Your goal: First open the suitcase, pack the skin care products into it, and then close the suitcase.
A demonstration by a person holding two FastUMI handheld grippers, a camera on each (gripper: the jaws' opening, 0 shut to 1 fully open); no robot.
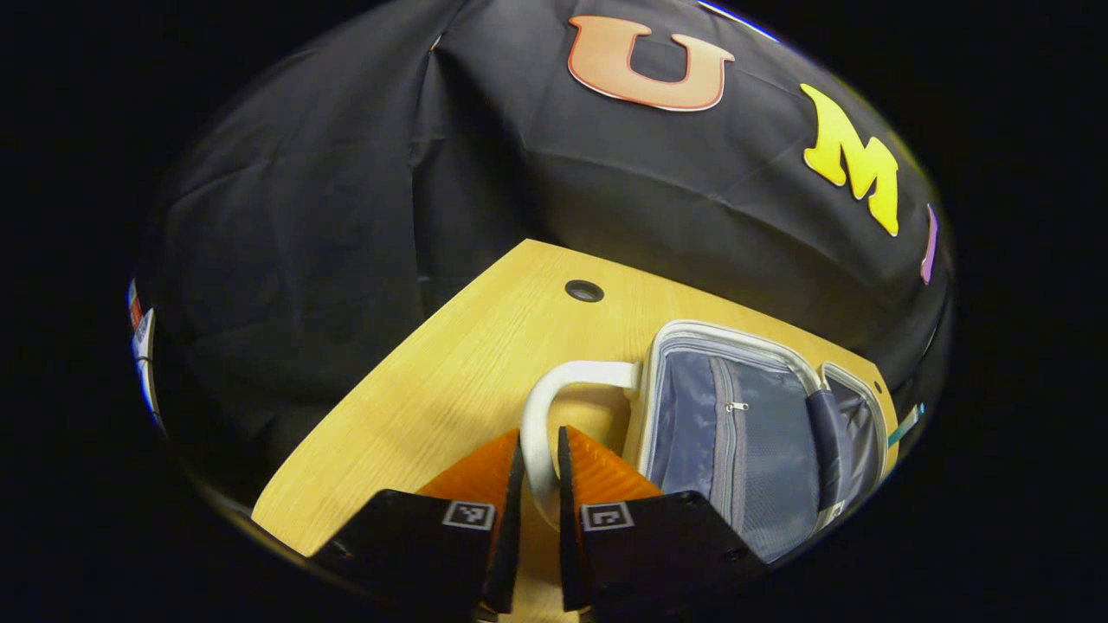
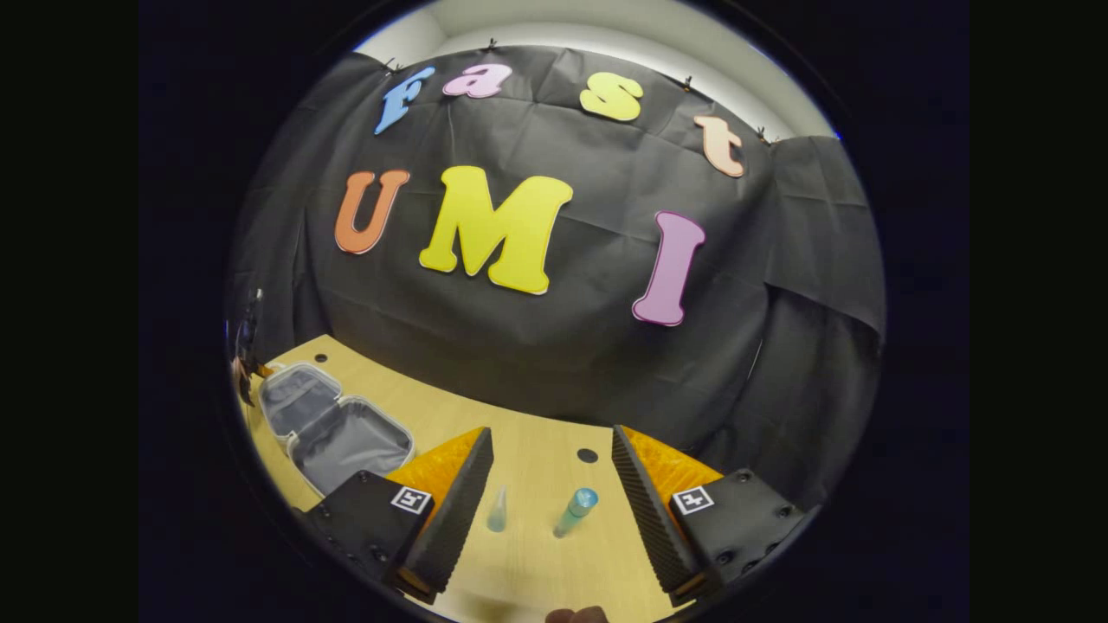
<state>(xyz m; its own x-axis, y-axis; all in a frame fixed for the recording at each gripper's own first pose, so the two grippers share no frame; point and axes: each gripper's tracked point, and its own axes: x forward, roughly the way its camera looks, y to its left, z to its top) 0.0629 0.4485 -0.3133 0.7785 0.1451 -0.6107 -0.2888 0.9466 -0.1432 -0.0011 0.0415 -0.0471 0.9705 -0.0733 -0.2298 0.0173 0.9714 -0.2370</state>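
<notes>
Altogether, one suitcase (image 1: 736, 433) lies open on the wooden counter (image 1: 450, 381), and two skin care items stand apart from it: a small clear tube (image 2: 497, 510) and a bottle with a blue cap (image 2: 575, 510). The suitcase is pale with a grey fabric lining and a zipped mesh pocket; its two halves are spread flat side by side, and its white handle (image 1: 554, 407) loops out from one short end. In the left gripper view, the left gripper (image 1: 541, 467) is clenched on that handle, both fingers pressing its curved bar. In the right gripper view, the right gripper (image 2: 550, 480) is spread wide and holds nothing; the tube and the bottle sit between its fingers, farther along the counter. The tube stands upright with its narrow end up, and the bottle leans, cap uppermost. The suitcase lies well off to that view's left.
</notes>
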